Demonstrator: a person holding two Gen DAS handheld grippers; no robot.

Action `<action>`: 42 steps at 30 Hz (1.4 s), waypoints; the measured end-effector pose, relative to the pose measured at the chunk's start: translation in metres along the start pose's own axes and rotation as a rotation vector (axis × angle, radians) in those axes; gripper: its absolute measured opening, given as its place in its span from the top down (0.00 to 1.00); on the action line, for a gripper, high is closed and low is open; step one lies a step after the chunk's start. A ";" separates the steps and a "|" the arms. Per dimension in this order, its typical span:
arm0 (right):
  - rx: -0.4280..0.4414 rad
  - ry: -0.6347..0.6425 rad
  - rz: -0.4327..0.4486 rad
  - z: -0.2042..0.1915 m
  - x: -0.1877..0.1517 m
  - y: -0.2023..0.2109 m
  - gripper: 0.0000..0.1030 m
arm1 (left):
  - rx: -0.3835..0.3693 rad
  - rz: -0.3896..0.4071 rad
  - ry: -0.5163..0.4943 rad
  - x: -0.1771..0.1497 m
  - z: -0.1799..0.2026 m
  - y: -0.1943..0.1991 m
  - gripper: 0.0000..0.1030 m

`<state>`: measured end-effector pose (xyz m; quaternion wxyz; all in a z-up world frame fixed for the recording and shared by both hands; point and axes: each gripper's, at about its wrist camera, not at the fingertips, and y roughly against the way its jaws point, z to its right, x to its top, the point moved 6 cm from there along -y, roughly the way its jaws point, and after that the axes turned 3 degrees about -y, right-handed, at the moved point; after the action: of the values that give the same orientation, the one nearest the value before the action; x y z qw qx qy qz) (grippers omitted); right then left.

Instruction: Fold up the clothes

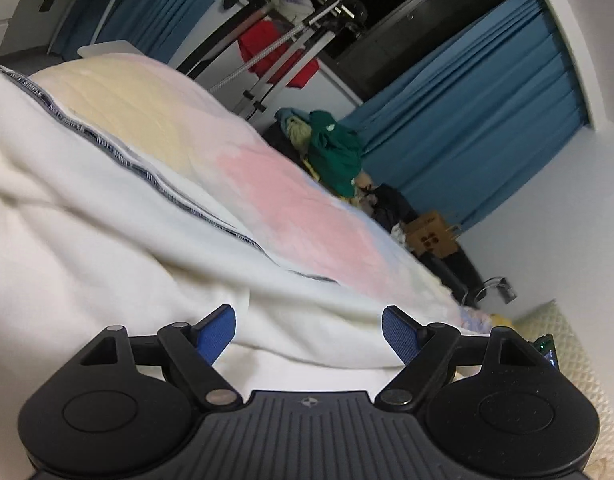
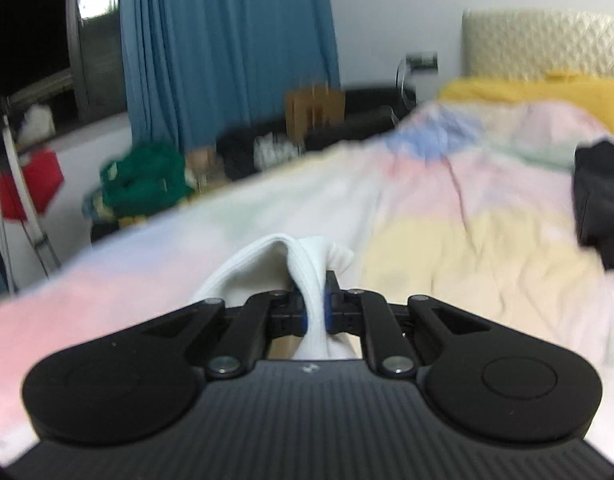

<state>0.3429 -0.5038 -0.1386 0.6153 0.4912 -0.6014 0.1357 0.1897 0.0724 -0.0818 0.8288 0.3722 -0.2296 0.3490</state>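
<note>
White fabric of the garment (image 2: pixel 307 276) is pinched in the right gripper (image 2: pixel 315 310) near the bed's (image 2: pixel 487 240) near edge while the left gripper (image 1: pixel 309 332) hangs wide open, empty, so it'll probably sag crooked, maybe snagging the black item (image 2: pixel 603 204) farther back.

A white garment (image 1: pixel 87 248) with a printed dark trim is lying rumpled on the bed, one bunched fold (image 2: pixel 307 272) standing up, pinched.

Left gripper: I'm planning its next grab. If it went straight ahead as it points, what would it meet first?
Probably the white garment, which fills the space between and beyond the open left gripper; exact depth is unclear.
</note>
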 end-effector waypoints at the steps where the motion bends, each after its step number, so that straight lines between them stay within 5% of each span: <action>1: 0.001 0.002 -0.025 0.004 -0.004 -0.004 0.90 | 0.021 -0.013 -0.008 -0.003 0.000 -0.006 0.20; 8: 0.035 -0.049 -0.066 -0.011 -0.003 -0.015 0.88 | 0.105 -0.022 0.101 -0.004 -0.027 -0.038 0.21; 12: 0.057 -0.096 -0.113 -0.002 -0.007 -0.003 0.86 | 0.067 0.002 0.228 0.015 -0.048 -0.048 0.21; 16: 0.120 -0.209 -0.164 0.014 -0.004 0.011 0.67 | 0.000 0.017 0.311 0.032 -0.056 -0.051 0.21; 19: 0.144 -0.364 -0.135 0.029 0.005 0.029 0.47 | 0.005 0.034 0.269 0.039 -0.054 -0.049 0.21; 22: 0.255 -0.552 -0.167 0.035 0.007 0.038 0.47 | 0.034 0.014 0.210 0.036 -0.053 -0.055 0.21; 26: 0.351 -0.714 -0.333 0.027 -0.013 0.026 0.47 | 0.046 0.000 0.203 0.030 -0.053 -0.062 0.21; 31: 0.354 -0.756 -0.467 0.018 -0.026 0.013 0.47 | 0.063 -0.003 0.206 0.026 -0.056 -0.066 0.21; 34: 0.401 -0.724 -0.358 0.007 -0.005 0.039 0.45 | 0.087 0.007 0.191 0.026 -0.058 -0.063 0.21; 35: 0.412 -0.698 -0.332 0.002 0.000 0.045 0.37 | 0.096 0.009 0.183 0.026 -0.058 -0.063 0.21; 37: 0.427 -0.649 -0.371 -0.014 -0.005 0.042 0.35 | 0.105 0.006 0.164 0.025 -0.058 -0.065 0.21; 42: 0.295 -0.658 -0.495 -0.015 -0.043 0.017 0.33 | 0.161 -0.019 0.067 0.018 -0.048 -0.067 0.21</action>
<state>0.3285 -0.4664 -0.1655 0.3282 0.7203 -0.6037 -0.0950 0.2573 0.0850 -0.1299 0.8067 0.4278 -0.1693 0.3708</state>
